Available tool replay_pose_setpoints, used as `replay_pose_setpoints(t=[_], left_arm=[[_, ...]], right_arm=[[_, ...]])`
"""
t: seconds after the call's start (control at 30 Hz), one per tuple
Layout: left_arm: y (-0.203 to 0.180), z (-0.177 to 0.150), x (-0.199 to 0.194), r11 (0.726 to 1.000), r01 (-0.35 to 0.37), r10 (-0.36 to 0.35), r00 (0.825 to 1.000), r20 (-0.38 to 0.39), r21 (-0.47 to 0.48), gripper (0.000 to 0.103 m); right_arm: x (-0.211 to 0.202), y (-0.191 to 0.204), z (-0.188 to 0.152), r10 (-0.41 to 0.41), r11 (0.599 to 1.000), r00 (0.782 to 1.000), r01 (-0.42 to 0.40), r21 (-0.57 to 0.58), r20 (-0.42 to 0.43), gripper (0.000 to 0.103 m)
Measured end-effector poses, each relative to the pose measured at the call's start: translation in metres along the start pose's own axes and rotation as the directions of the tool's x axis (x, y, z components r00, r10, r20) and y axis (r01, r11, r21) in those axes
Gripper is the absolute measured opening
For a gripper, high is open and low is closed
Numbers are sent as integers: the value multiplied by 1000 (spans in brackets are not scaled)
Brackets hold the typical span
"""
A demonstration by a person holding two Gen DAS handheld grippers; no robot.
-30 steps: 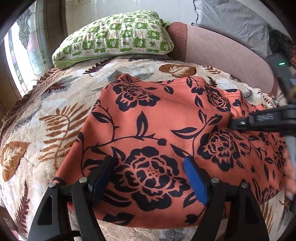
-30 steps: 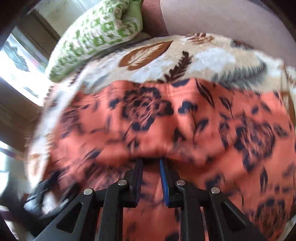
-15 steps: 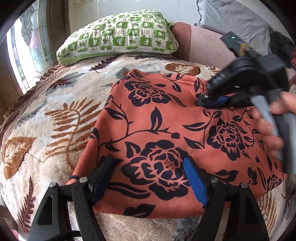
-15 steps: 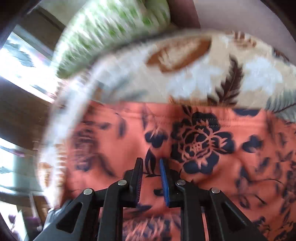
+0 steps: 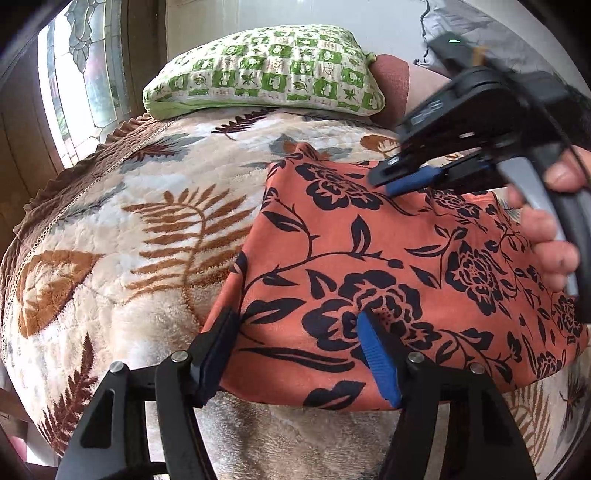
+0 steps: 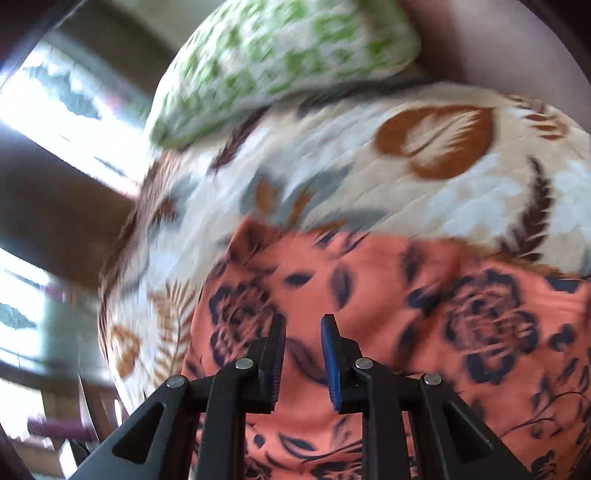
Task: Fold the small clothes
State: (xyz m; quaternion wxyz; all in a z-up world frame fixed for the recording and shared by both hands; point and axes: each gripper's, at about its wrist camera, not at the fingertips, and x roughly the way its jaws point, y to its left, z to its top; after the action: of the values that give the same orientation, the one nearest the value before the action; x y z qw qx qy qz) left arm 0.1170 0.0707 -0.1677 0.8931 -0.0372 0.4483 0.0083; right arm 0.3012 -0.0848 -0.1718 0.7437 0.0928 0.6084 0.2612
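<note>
An orange garment (image 5: pixel 369 258) with dark blue flowers lies flat on a leaf-patterned blanket (image 5: pixel 129 240). My left gripper (image 5: pixel 295 354) straddles the garment's near left corner. Its jaws are closing, still wide apart, and the cloth lies between the pads without being pinched. In the left wrist view my right gripper (image 5: pixel 395 181), held by a hand (image 5: pixel 550 236), hovers over the garment's far edge. In the blurred right wrist view the right gripper (image 6: pixel 303 347) shows only a narrow gap with nothing in it, above the garment (image 6: pixel 406 295).
A green-and-white checked pillow (image 5: pixel 266 70) rests at the far end of the blanket, against a brown backrest (image 5: pixel 391 85). A window (image 5: pixel 85 74) is at the left and a grey cloth (image 5: pixel 480 22) at the top right. Bare blanket stretches left of the garment.
The right gripper has swept left along the garment's far edge, and no cloth is bunched at its tips any more. The left gripper's jaws have narrowed slightly near the garment's left corner.
</note>
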Motion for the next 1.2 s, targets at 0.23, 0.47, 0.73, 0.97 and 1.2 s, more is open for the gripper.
replay_pose_setpoints(t=[0.23,0.47,0.73,0.97,1.2], left_arm=[[1,2,-6,1000,1,-1,1000,27,-13,69],[-12,23,-28,1000,-2,2,984,177,0,70],[-64,9,8,994,-3,-1,999,35,105,76],[-41,18,15,999,-40,39,999,30,15,78],[-24,23,10,998,-53,55,998,39,-43,78]], right_arm=[[-1,-36,11,-25,982,973,-19,187,229,21],[-114,-120,-30,-190,958,928,104,267,320,22],[-152,-232,-94,-262,889,952,175,422,157,23],[-127,-259,-91,-312,835,924,155,527,221,21],[-112,-191,-72,-187,930,950,90,355,249,23]])
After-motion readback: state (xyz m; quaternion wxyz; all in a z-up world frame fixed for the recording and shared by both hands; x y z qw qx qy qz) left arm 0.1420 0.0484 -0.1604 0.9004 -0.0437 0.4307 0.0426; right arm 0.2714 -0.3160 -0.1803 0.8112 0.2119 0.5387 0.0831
